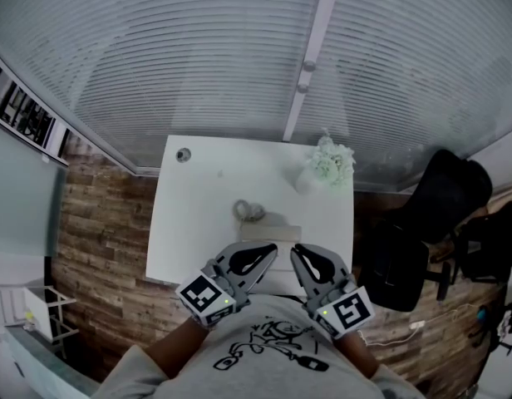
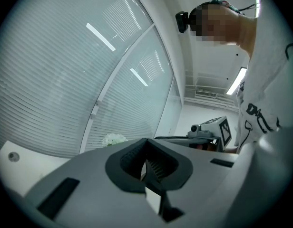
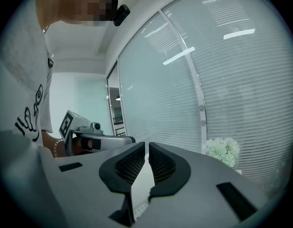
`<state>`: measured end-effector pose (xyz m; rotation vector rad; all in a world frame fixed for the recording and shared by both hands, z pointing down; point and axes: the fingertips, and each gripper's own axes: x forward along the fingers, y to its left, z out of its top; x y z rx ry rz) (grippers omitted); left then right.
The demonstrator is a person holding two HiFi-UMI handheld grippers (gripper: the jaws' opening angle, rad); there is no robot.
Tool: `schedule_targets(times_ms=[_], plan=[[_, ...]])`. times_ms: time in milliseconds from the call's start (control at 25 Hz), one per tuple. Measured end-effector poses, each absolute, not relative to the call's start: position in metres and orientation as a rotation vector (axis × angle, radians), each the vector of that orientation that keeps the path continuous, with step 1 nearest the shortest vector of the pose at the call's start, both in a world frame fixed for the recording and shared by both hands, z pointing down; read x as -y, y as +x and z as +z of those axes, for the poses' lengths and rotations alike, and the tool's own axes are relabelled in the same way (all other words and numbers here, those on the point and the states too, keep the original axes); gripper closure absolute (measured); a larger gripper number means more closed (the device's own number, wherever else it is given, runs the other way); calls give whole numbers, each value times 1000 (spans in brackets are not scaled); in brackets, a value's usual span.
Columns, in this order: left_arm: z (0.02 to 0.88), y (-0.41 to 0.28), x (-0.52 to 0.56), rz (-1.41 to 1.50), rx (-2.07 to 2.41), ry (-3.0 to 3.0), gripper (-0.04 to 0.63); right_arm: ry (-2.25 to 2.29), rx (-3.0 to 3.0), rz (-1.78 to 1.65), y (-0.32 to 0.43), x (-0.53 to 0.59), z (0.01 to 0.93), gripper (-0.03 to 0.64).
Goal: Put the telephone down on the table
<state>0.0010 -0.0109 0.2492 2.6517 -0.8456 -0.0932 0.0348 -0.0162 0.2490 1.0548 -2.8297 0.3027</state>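
Phone point(image 1: 268, 225) down on the table point(image 1: 189, 223), nothing in either tool.
Left gripper point(image 1: 266, 251) and right gripper point(image 1: 301, 252) hover side by side over the near edge, each with jaws pressed together and empty. The phone lies just beyond their tips, with flowers point(image 1: 329, 163) near the far right corner.

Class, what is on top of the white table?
On the table: a telephone, white flowers and a small round cap. The left claw and right claw cover part of its near edge.
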Motion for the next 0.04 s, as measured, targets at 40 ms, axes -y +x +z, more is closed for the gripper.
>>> schedule_targets(times_ms=[40], plan=[[250,0,11,-93,852,2651,592,1058,2828,304,35,16,250,568]])
